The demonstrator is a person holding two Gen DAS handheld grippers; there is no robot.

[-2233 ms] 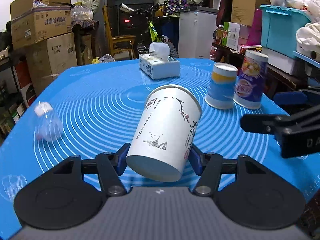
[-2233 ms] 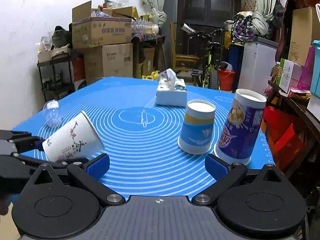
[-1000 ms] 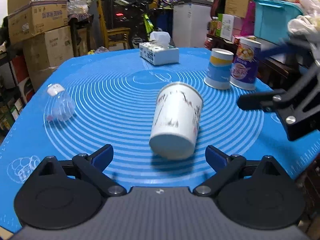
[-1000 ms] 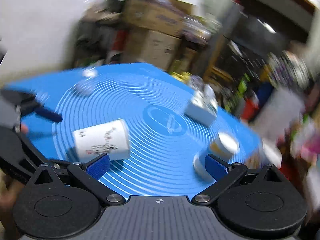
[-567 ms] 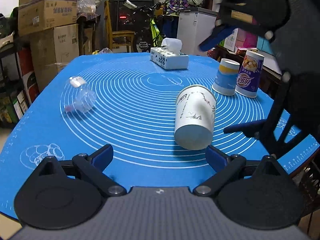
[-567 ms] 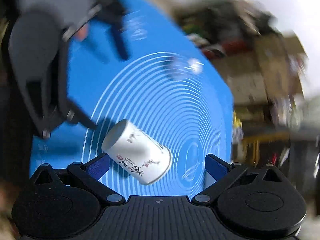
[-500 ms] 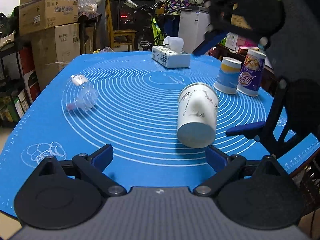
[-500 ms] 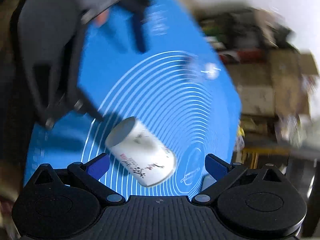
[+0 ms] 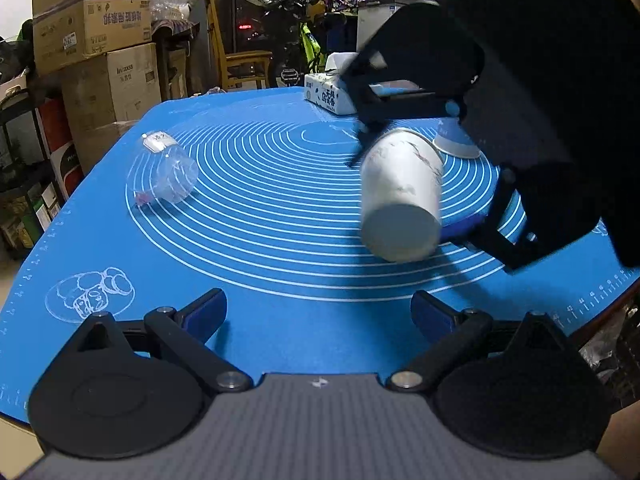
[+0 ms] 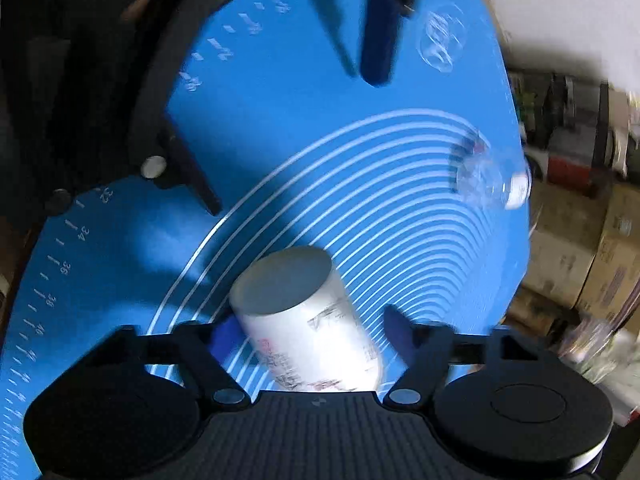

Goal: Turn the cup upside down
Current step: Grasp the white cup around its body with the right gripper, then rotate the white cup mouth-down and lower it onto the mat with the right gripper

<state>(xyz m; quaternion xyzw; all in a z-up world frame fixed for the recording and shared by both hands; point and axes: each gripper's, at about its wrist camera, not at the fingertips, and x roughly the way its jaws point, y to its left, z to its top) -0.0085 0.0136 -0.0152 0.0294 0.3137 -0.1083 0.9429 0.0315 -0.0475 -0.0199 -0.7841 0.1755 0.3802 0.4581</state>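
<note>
The white paper cup (image 9: 402, 196) with dark ink drawings lies on its side on the blue mat, its base toward the left wrist camera. My right gripper (image 10: 310, 338) straddles the cup (image 10: 308, 332), its blue pads close on both sides with a small gap on the right; the image is blurred. In the left wrist view the right gripper (image 9: 448, 168) comes in from the right over the cup. My left gripper (image 9: 318, 312) is open and empty, held back from the cup near the mat's front edge.
A clear plastic bottle (image 9: 166, 168) lies on the mat's left side. A tissue box (image 9: 332, 96) sits at the far edge and a blue-and-white cup (image 9: 456, 144) stands behind the right gripper. Boxes and furniture surround the table.
The left gripper let go of the cup and drew back. The right gripper swung over from the right, turned, and its jaws have narrowed around the lying cup.
</note>
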